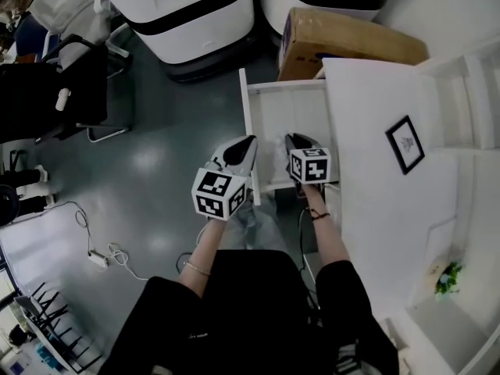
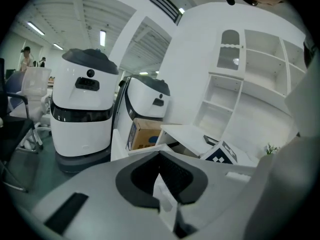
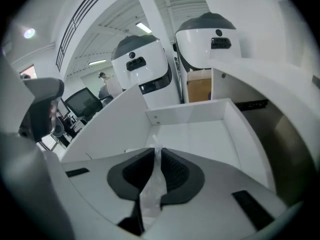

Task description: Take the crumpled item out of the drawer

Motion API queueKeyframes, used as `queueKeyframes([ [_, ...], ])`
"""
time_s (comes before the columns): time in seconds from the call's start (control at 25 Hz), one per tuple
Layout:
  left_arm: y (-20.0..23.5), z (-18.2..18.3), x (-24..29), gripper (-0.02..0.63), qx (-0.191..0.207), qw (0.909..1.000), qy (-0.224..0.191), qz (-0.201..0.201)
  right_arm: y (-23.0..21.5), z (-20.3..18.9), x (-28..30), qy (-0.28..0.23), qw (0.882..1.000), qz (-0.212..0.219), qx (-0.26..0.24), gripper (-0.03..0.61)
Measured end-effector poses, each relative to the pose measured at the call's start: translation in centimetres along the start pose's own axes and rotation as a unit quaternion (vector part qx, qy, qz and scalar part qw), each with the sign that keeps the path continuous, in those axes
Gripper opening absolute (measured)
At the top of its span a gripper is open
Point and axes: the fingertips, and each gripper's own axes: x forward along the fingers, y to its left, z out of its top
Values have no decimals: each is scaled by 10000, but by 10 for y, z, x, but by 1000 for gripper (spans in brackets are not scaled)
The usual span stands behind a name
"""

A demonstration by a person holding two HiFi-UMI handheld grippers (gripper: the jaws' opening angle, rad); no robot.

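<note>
The white drawer stands pulled out over the grey floor, and its inside looks bare in the right gripper view. The crumpled item is a thin white sheet. My right gripper is shut on a strip of it, just above the drawer's near end. My left gripper is shut on another white piece; it hangs at the drawer's left wall. In the head view a faint white shape shows between the two grippers, mostly hidden by them.
A white tabletop with a black picture frame lies to the right of the drawer. Behind the drawer stand a cardboard box and two large white machines. Cables trail on the floor at the left.
</note>
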Motion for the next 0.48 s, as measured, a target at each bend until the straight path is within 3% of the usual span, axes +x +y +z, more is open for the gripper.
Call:
queueKeyframes([
  [0.48, -22, 71, -39, -3, 284, 9963, -805, -131, 48, 100, -112, -1714, 9846, 293, -178, 34],
])
